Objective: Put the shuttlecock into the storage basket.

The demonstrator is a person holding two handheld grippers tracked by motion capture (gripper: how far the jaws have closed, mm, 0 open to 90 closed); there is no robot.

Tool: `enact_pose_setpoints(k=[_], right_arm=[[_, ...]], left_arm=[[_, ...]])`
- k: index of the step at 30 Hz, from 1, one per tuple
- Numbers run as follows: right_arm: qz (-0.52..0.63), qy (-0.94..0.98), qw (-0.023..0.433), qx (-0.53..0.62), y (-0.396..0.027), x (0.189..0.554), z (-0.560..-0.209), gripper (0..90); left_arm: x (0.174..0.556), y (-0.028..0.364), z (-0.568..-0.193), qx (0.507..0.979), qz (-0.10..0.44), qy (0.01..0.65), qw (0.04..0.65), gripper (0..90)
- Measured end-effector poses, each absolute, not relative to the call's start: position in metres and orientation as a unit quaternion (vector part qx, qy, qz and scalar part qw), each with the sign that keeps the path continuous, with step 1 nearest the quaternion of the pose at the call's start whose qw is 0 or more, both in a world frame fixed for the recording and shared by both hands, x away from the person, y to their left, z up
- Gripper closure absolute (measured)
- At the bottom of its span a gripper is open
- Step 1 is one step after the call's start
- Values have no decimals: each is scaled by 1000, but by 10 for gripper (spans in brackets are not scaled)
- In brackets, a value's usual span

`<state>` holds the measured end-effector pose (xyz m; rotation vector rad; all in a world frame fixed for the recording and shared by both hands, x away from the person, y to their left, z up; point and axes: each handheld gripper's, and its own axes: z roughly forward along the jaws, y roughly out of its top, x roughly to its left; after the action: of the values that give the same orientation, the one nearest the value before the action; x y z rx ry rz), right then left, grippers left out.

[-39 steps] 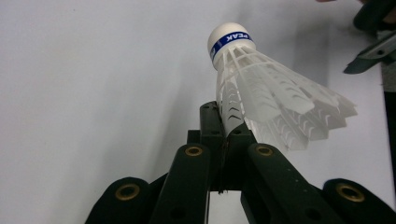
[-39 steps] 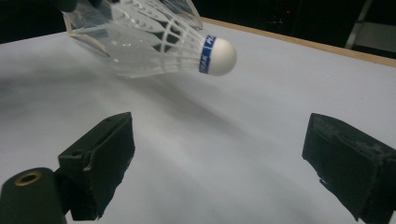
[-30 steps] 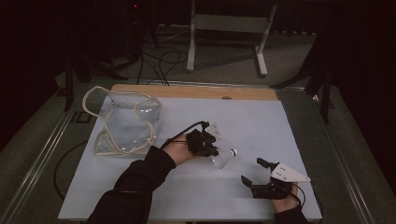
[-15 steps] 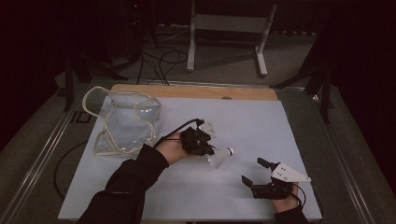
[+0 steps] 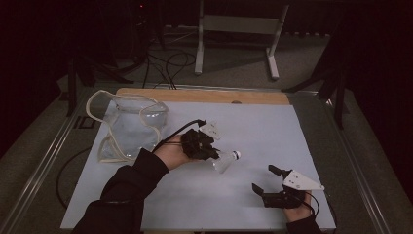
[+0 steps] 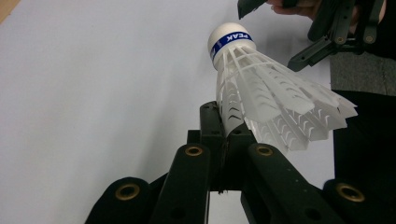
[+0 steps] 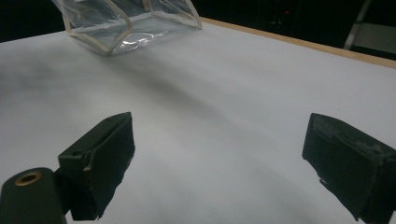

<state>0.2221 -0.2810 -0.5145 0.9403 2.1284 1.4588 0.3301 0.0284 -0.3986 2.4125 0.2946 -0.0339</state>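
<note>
Two grippers are at work on the pale table (image 5: 272, 126), and I go across from the left. At about ten o'clock lies a clear bag (image 5: 129, 129) with cream piping, its mouth open. Just right of it, near the centre, my left gripper (image 5: 210, 152) has its jaws clamped on the feather skirt of a white shuttlecock (image 5: 225, 160), which hangs clear of the surface with its cork tip pointing toward four o'clock. I judge the step is carrying it to the bag, so I should keep the squeeze light on those thin vanes, lift high enough to clear the piping, and lead it into the mouth. At five o'clock my right gripper (image 5: 265, 181) rests with its jaws wide apart, holding nothing.
</note>
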Motion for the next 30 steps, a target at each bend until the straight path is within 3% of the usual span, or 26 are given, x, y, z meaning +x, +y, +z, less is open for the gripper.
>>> enact_pose_setpoints(k=[30], right_arm=[[518, 762, 197, 334, -280, 223, -515, 91]], left_arm=[[330, 72, -365, 920, -5, 138, 366, 900]])
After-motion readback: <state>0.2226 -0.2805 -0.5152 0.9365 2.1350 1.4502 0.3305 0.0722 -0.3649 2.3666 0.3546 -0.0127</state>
